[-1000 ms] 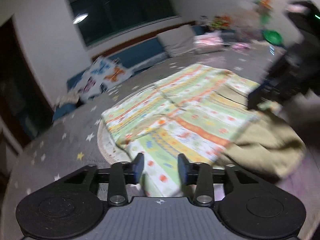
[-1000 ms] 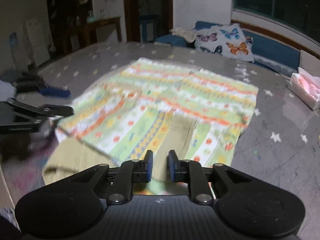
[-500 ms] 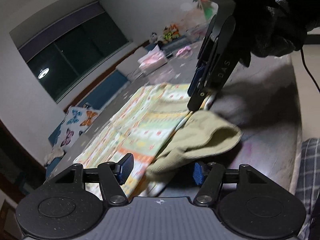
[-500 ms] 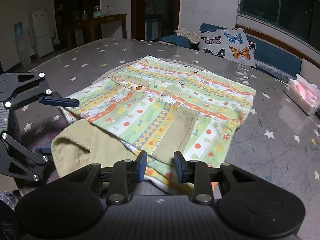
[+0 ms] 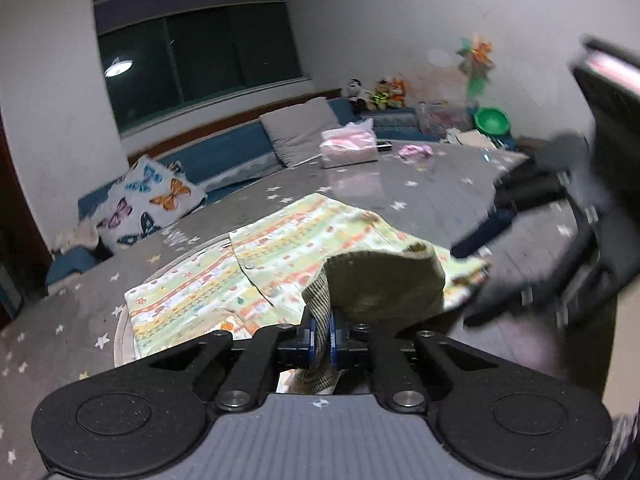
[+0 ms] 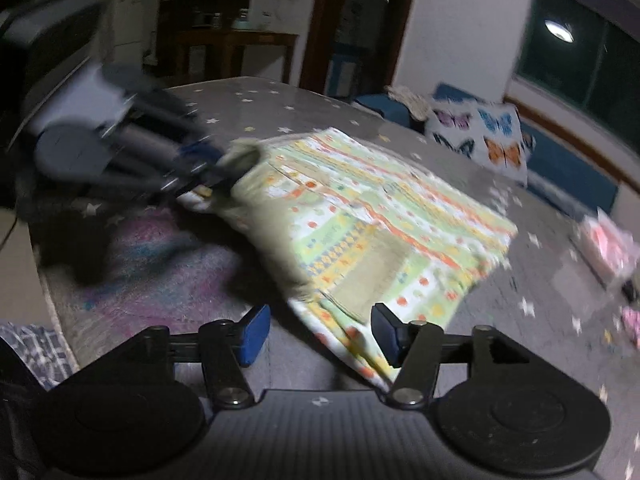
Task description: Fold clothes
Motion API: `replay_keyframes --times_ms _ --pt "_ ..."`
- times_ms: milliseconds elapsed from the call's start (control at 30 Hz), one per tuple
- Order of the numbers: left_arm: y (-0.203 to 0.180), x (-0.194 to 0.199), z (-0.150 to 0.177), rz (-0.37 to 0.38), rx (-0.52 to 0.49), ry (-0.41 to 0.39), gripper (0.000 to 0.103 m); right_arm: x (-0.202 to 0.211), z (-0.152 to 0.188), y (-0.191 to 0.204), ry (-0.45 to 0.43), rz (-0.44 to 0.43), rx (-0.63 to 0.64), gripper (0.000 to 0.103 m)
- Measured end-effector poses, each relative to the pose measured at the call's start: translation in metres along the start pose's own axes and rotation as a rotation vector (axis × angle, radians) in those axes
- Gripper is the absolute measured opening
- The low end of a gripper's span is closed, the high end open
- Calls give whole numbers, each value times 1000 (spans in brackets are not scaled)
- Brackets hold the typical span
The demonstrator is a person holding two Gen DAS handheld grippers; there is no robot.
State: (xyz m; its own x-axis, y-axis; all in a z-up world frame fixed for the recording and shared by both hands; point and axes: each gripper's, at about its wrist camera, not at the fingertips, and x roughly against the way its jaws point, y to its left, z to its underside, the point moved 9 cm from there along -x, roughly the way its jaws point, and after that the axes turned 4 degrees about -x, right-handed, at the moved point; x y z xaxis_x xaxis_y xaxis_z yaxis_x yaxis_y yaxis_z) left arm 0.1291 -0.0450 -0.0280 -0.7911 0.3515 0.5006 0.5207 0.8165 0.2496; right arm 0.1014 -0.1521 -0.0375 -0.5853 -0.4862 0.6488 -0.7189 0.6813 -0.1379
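A child's patterned jacket (image 5: 256, 276) with green, yellow and orange stripes lies spread on the grey star-print table (image 5: 420, 196). Its olive corduroy lining (image 5: 384, 284) shows at the near edge. My left gripper (image 5: 321, 338) is shut on that olive edge and holds it lifted and folded over the jacket. In the right wrist view the jacket (image 6: 384, 216) lies ahead, with the left gripper (image 6: 208, 176) blurred at its left corner. My right gripper (image 6: 320, 334) is open and empty, just above the jacket's near hem.
A pink tissue pack (image 5: 348, 148) and a small pink item (image 5: 416, 151) lie at the table's far side. A butterfly cushion (image 5: 148, 200) sits on the blue bench. The table's near edge (image 6: 44, 280) runs at the left of the right wrist view.
My left gripper has closed on the olive lining edge and lifted it over the jacket. My right gripper has opened wider and drawn back toward the near hem.
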Motion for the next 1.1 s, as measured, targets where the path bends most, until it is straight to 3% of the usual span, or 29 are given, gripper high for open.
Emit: replay_keyframes --times_ms 200,267,300,433,500,567,600,833,1100 --pt "16 -10 -9 17 47 14 7 -30 -10 4 -28 2 25 53" --pt "20 -14 -7 19 54 23 7 -38 -13 -1 -20 -12 -9 46" --pt "21 -14 -6 20 60 26 7 -41 -15 -5 -13 -20 -32 33" --pt "23 -3 1 15 59 19 13 -44 -19 -14 14 -67 -96 19" --pt "24 6 6 4 47 13 20 -44 -22 -19 22 -86 -132 18" --pt "25 17 13 -17 23 13 40 -42 -24 -23 23 -99 -160 15" --pt "25 23 18 -37 1 13 44 -42 -26 -24 20 -103 -168 14" --pt "15 41 49 -78 -127 47 54 -41 -40 -31 7 -114 -205 12" --pt "7 32 70 -119 -253 88 55 -41 -51 -44 -6 -117 -280 12"
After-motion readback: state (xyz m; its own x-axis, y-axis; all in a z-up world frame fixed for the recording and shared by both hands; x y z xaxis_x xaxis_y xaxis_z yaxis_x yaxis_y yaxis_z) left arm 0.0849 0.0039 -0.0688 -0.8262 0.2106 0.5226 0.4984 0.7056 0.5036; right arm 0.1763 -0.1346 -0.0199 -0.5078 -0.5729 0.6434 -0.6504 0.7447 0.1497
